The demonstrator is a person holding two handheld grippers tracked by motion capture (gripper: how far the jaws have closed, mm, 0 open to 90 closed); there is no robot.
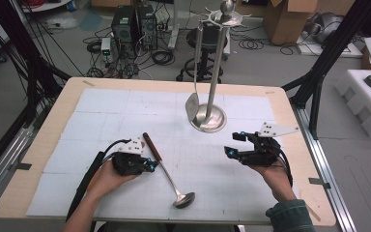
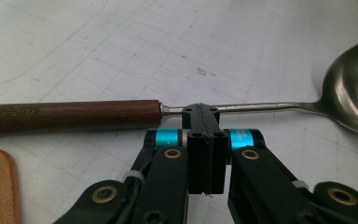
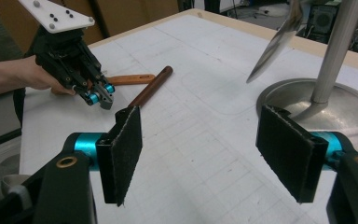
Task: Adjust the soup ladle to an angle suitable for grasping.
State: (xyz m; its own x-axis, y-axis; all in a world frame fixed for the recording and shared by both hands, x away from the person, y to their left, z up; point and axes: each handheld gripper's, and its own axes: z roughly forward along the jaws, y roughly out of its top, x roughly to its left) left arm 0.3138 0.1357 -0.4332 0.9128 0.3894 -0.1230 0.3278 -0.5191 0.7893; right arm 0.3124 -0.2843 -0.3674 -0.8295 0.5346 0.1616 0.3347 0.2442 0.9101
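Left gripper view: ladle [image 2: 242,108] crosswise just beyond left tool [image 2: 200,111], jaws together; right tool [image 3: 205,140] apart.

1. A wooden table [image 1: 280,104] with a pale edge carries everything.
2. A white gridded mat [image 1: 125,116] covers most of its top.
3. A ladle [image 1: 166,169] with a dark wooden handle lies flat on the mat, bowl toward the near edge.
4. A metal stand [image 1: 208,117] rests on the mat by its round base, with a spatula [image 1: 193,104] hanging from it.
5. A light wooden handle [image 3: 126,79] lies beside the ladle's handle.
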